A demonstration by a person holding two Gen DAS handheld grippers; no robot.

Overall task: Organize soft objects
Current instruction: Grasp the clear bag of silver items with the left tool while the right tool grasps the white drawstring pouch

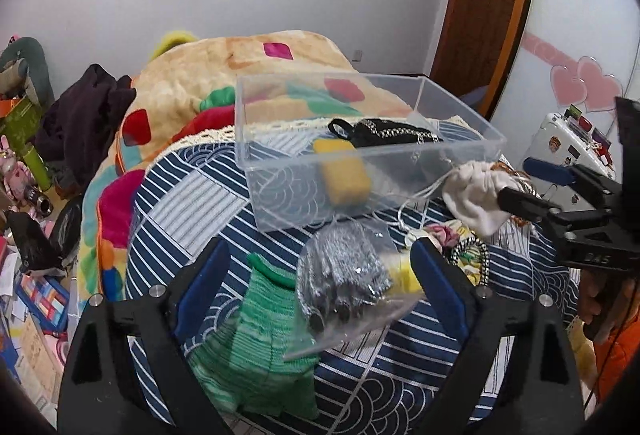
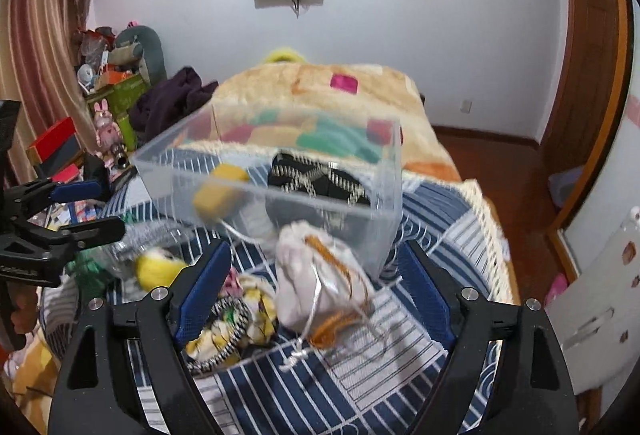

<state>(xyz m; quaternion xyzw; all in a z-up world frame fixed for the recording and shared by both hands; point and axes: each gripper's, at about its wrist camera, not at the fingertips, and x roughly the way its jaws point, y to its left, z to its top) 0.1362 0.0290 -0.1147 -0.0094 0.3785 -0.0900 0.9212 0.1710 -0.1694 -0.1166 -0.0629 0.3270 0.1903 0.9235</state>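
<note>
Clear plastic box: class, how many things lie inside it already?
2. A yellow sponge at the near left of the clear plastic box; a black patterned cloth further back. Nothing else shows.

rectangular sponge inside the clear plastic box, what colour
Yellow sponge; clearest in the left wrist view.

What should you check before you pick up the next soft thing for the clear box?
1. Left tool open: ok, jaws stand wide.
2. Something between its jaws: ok, the bagged silver scrubber lies there, with the green knit cloth beside it.
3. Right tool open: ok, jaws wide.
4. White drawstring pouch lined up: ok, it sits between the right jaws, not pinched.
5. Room in the clear box: ok, only a yellow sponge and a black patterned item inside.
6. Pouch string clear of the box: cannot tell, too blurred.
</note>
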